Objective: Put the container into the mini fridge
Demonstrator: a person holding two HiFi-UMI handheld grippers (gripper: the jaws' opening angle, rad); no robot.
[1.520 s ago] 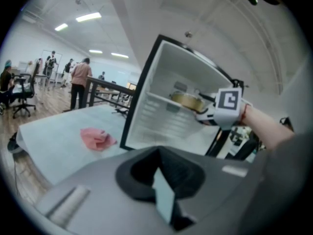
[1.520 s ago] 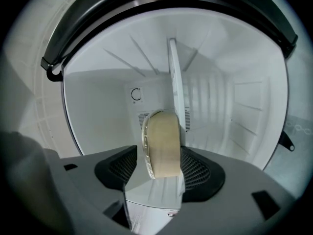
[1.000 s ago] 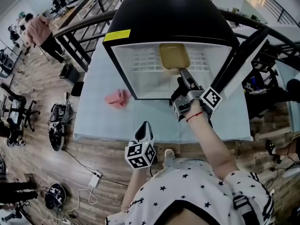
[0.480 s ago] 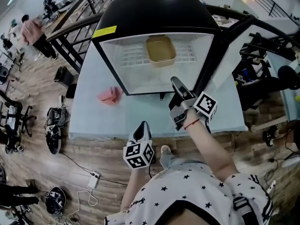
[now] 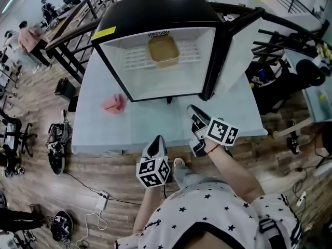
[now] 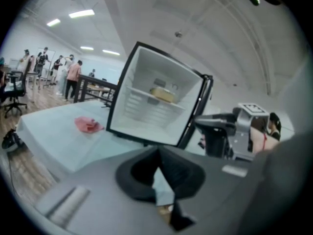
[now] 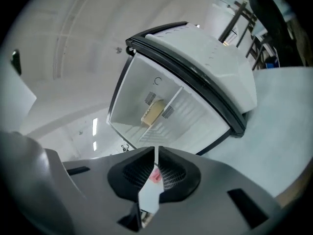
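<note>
So the container (image 5: 163,52) is sitting inside the mini fridge (image 5: 155,9), on the wire shelf (image 5: 136,58) up near the back wall, roughly in the middle. The door (image 5: 236,51) is swung wide open to the right. The fridge stands on a pale blue tabletop (image 5: 150,123).

The right tool (image 5: 193,110) is over the tabletop just in front of the fridge's open mouth, well apart from the container. Its jaws are closing, practically together at the tips, and there's nothing between them (its own view looks straight into the fridge at the container). The left tool (image 5: 158,139) hangs lower, by the near edge of the tabletop, with its jaws closed and empty too.

There's also a crumpled pink cloth (image 5: 113,103) lying on the tabletop left of the fridge, touching neither tool.
</note>
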